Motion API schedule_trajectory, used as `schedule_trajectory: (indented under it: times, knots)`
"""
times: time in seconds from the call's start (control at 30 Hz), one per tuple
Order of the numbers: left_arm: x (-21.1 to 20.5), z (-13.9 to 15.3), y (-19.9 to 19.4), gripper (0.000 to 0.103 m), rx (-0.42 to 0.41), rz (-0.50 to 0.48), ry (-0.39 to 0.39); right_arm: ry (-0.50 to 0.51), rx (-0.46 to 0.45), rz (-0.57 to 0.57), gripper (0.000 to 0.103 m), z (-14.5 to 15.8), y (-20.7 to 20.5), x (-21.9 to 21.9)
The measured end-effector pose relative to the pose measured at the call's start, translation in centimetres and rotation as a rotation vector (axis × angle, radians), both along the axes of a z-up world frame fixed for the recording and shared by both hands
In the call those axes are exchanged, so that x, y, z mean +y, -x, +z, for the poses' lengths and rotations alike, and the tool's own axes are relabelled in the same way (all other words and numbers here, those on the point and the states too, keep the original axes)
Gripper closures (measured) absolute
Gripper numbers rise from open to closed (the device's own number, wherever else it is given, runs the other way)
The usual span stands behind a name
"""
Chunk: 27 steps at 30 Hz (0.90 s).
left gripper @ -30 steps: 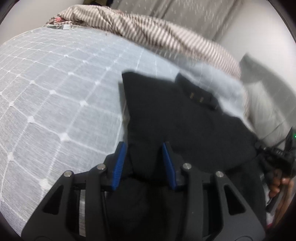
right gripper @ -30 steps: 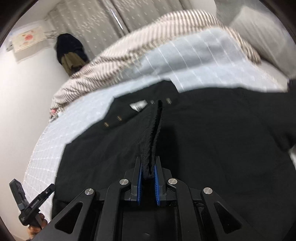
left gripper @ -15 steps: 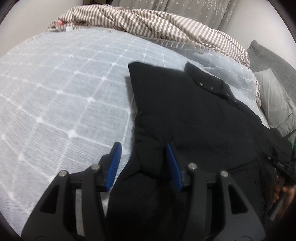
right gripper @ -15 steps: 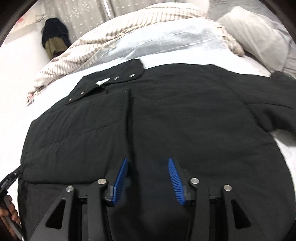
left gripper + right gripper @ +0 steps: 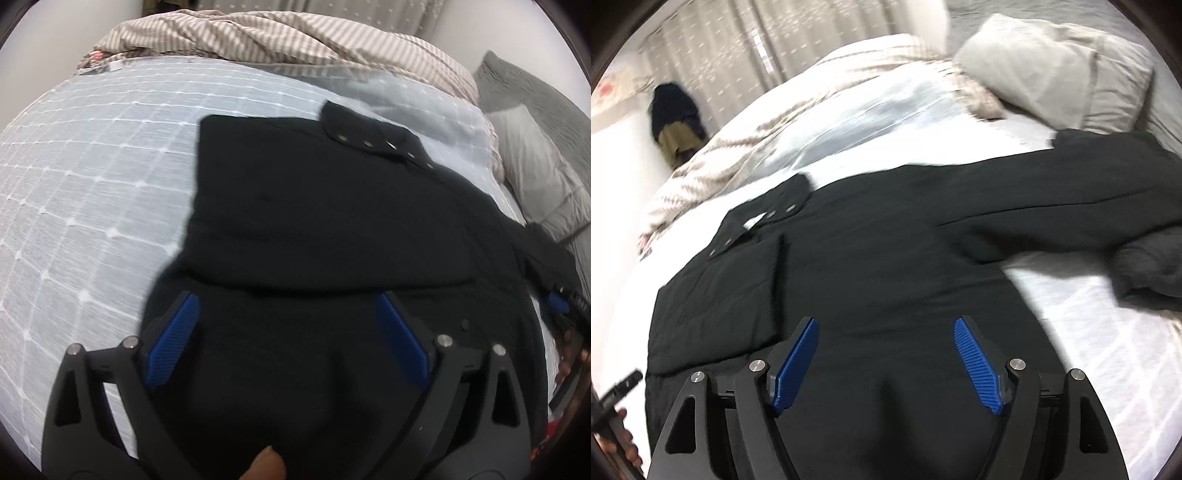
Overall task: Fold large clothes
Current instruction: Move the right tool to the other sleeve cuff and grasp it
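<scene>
Black coat [image 5: 332,221]: lies flat on the bedspread [image 5: 92,184], its left side doubled in over the body, collar with snaps [image 5: 373,142] toward 1 o'clock in the left wrist view.
Left fold: a second ago the coat's left edge sat between blue pads that were close together; now the folded panel lies down by itself, its lower edge running across at about 12 o'clock from the tips.
Left gripper [image 5: 288,332]: blue pads spread wide, holding nothing, hovering over the hem.
Right gripper [image 5: 886,354]: a second ago it pinched a raised ridge of cloth; now its pads are spread wide and empty, above the coat's lower middle.
Right sleeve [image 5: 1089,214]: stretched out unfolded toward 2 o'clock in the right wrist view, the cuff end bunched near the frame's edge.
Pillow [image 5: 1071,74]: at 1 o'clock, beyond the sleeve; whether the two touch cannot be told.
Striped blanket [image 5: 277,48]: heaped along 12 o'clock, clear of the coat.
Meaning: the first side fold looks finished and released. By my reckoning the right sleeve and side come next, then the lengthwise folds.
</scene>
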<state>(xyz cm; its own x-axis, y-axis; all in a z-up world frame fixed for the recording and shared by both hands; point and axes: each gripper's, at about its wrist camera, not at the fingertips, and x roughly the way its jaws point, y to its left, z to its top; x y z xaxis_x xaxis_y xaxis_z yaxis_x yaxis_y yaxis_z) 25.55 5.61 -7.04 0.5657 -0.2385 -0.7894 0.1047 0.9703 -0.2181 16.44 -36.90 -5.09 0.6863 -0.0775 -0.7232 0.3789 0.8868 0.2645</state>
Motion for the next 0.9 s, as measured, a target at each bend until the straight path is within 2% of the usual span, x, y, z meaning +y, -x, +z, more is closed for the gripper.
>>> schedule_trajectory:
  times: [0.27, 0.47, 0.57, 0.73, 0.9]
  knots:
    - [-3.4, 0.0, 2.3, 0.002, 0.017, -0.09, 0.01, -0.037, -0.026, -0.184, 0.024, 0.4, 5.6, -9.4]
    - [-4.7, 0.2, 3.3, 0.002, 0.001, -0.119, -0.008, 0.006, -0.071, -0.266, 0.024, 0.9, 10.0, -14.7]
    - [-5.1, 0.0, 3.3, 0.002, 0.009, -0.133, -0.022, -0.009, -0.1, -0.317, 0.024, 1.1, 11.6, -17.2]
    - [-5.7, -0.3, 3.6, 0.002, 0.022, -0.144, -0.034, -0.17, -0.286, -0.338, 0.024, 1.4, 13.2, -22.8]
    - [-5.3, -0.4, 3.5, 0.002, 0.035, -0.135, -0.026, -0.272, -0.346, -0.417, 0.024, 0.1, 12.9, -27.1]
